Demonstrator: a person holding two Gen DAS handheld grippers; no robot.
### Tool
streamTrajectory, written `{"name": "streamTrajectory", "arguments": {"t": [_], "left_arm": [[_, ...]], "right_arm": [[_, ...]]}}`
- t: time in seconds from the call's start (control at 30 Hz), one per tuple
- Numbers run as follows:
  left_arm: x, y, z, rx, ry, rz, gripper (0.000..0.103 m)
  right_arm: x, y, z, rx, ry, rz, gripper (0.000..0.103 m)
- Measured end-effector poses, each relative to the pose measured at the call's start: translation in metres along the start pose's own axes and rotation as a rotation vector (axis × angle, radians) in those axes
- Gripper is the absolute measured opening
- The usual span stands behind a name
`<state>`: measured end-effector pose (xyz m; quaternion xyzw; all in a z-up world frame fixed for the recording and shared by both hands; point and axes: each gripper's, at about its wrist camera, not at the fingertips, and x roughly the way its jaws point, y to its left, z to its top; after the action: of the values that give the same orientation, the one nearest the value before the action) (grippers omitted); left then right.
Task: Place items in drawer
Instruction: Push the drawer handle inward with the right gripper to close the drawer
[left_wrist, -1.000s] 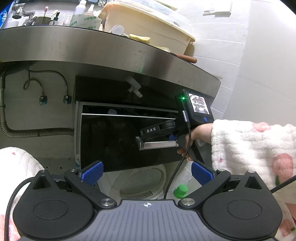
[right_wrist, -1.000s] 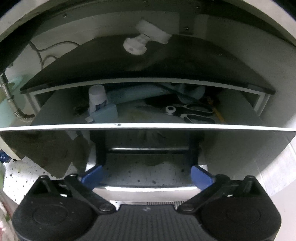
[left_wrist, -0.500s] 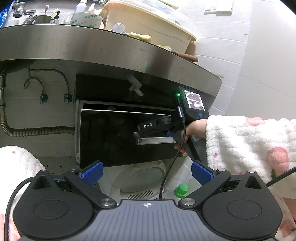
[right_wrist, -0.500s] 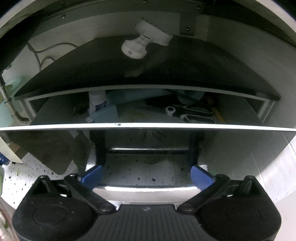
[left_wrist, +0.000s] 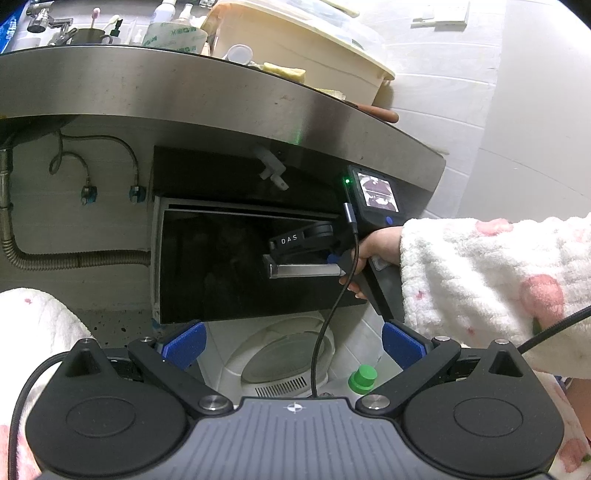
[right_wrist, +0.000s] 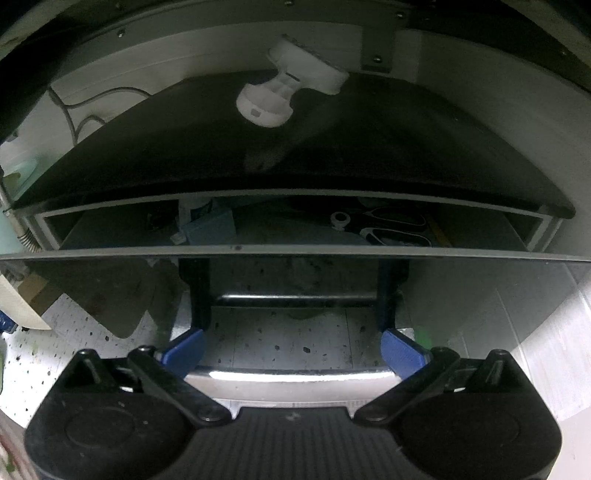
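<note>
drawer (right_wrist: 295, 254): glossy black front, steel handle | open a crack | scissors (right_wrist: 391, 225), blue box (right_wrist: 210, 227) inside

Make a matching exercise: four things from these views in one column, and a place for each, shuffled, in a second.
Things:
1. scissors
2. green cap
3. beige tub
4. right gripper

Places:
A. on the counter
B. at the drawer handle
C. inside the drawer
D. on the floor, below the drawer

Pairs: 1-C, 2-D, 3-A, 4-B
</note>
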<state>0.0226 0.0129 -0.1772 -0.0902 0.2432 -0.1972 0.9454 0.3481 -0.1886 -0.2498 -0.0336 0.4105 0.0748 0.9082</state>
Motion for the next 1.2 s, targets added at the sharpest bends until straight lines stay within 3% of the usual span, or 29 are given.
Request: {"name": "streamTrajectory", "arguments": {"t": [1.2], "left_arm": [[-0.021,-0.010,-0.012,-0.053,0.013,0.028,0.103]], "right_arm": [[0.000,0.001,-0.005,0.002,-0.044,-0.001,0.103]]}}
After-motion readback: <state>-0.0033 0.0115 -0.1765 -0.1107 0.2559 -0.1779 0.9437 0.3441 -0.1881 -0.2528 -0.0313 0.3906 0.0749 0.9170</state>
